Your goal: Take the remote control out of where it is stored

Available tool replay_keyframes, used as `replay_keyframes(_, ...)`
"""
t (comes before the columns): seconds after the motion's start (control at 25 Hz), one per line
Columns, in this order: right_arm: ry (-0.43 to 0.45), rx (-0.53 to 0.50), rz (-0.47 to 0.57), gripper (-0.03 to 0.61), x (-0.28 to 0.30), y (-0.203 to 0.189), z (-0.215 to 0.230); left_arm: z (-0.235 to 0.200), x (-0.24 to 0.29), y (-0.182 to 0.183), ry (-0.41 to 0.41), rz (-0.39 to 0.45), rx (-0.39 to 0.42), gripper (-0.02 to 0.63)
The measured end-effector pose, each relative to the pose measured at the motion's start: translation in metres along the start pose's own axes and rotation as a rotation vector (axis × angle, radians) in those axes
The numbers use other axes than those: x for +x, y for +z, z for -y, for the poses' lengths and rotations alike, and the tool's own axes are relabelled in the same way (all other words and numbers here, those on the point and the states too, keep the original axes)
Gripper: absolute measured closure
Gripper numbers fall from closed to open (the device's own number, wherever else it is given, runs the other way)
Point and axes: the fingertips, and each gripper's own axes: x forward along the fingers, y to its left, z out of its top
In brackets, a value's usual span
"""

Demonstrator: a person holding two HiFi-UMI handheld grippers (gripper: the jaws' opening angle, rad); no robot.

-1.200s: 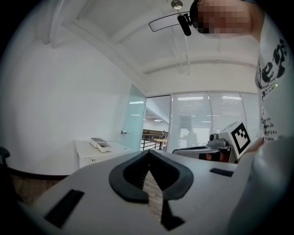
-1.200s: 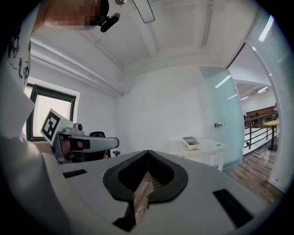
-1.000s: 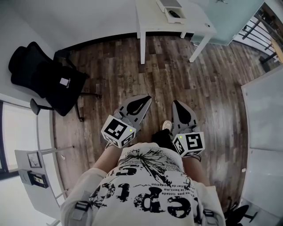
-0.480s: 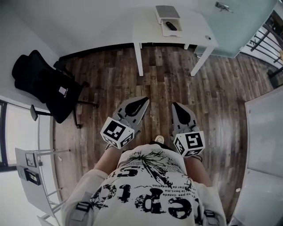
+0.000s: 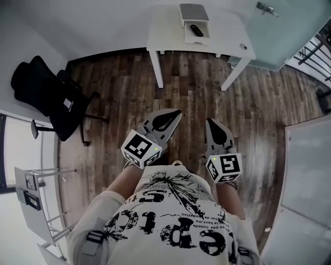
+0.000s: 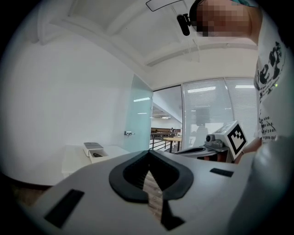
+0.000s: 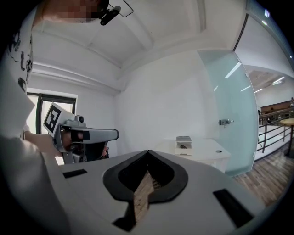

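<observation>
The remote [image 5: 196, 30] lies in the open white tray of a small box [image 5: 194, 11] with a grey top. The box stands on a white surface [image 5: 227, 37] against the far wall, well apart from both grippers. A person in a printed white shirt [image 5: 170, 222] stands on the wood floor [image 5: 119, 83] and holds both grippers at waist height, side by side, pointing toward that surface. The left gripper [image 5: 176, 112] has its jaws closed tip to tip with nothing between them; only floor shows through the gap behind the tips. The right gripper [image 5: 209, 121] is the same, jaws together and empty. In the left gripper view the box and the dark remote show small and far off to the left of the jaws; in the right gripper view they sit beyond the jaws and a little right. A black chair [image 5: 49, 96] stands by the wall at the person's left, and a frosted glass door [image 5: 282, 31] is to the right of the surface.
</observation>
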Motion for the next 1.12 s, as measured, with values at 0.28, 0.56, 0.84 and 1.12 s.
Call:
replay_keyframes(0.28, -0.064, 0.020, -0.016, 0.578, 0.047, 0.007, 0.045, -0.064, 0.051, 0.011, -0.022, 0.003, -0.019, 0.607)
replay_keyframes(0.56, -0.133, 0.035, -0.047, 0.578, 0.126, 0.021, 0.075, -0.138, 0.103, 0.018, -0.105, -0.003, -0.041, 0.607)
replay_keyframes(0.84, -0.199, 0.055, -0.039, 0.578, 0.229, 0.048, 0.092, -0.252, 0.135, 0.044, -0.135, 0.020, -0.017, 0.607)
replay_keyframes(1.12, -0.201, 0.121, -0.031, 0.578, 0.318, 0.064, 0.099, -0.340, 0.152, 0.047, -0.136, 0.006, -0.035, 0.607)
